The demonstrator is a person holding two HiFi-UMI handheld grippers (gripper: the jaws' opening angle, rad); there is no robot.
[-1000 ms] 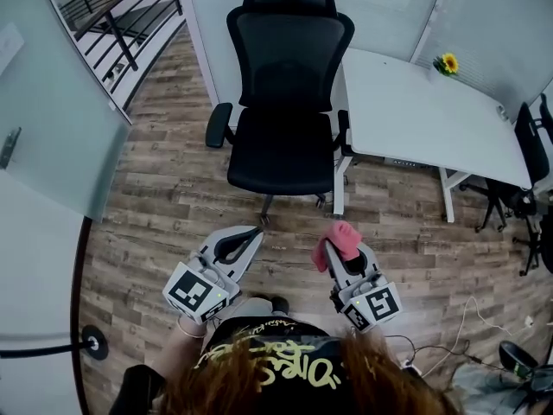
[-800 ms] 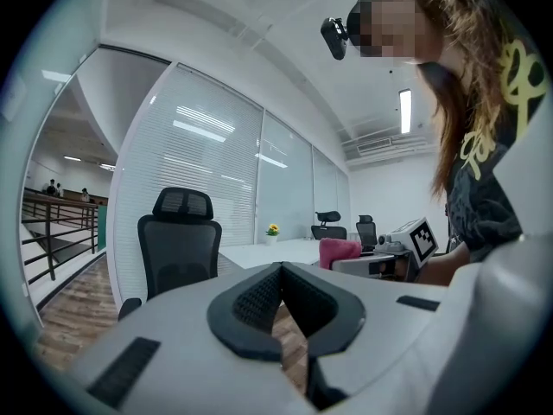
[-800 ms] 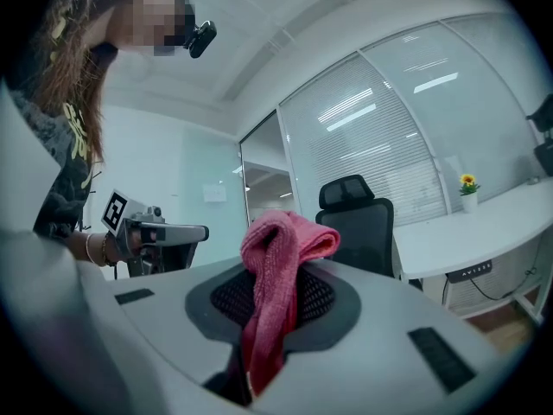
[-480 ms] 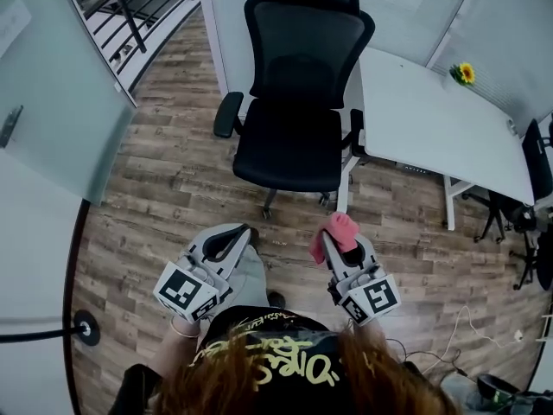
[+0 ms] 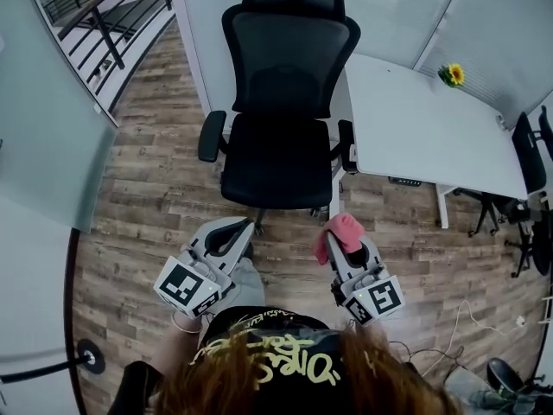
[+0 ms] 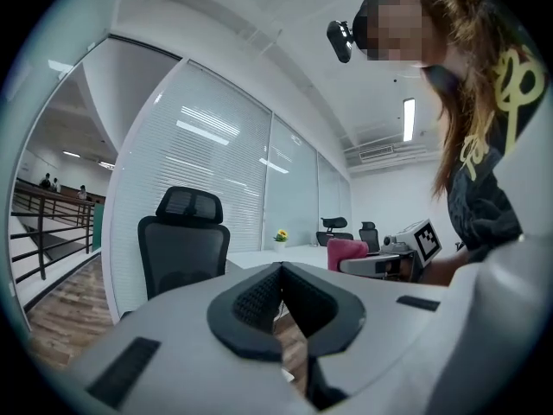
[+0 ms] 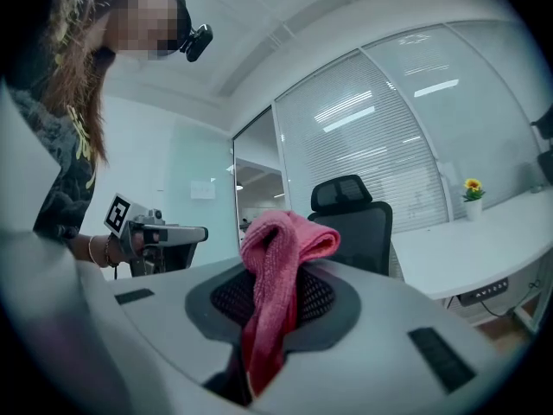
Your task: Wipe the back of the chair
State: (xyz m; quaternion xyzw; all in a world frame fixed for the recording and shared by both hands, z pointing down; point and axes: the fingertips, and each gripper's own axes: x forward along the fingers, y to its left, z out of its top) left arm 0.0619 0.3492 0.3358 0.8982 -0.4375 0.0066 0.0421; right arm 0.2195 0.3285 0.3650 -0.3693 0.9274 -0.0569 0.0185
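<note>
Between right tool [image 7: 273, 305] jaws, pink cloth [image 7: 278, 236].

Left tool [image 5: 242, 227] and right tool [image 5: 344, 236] slightly nearer the chair [image 5: 289, 59] than before.

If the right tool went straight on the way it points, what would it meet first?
Probably the black mesh office chair, almost dead ahead of the right tool and its pink terry cloth, with only wooden floor between. Which part of it comes first, I cannot tell.
</note>
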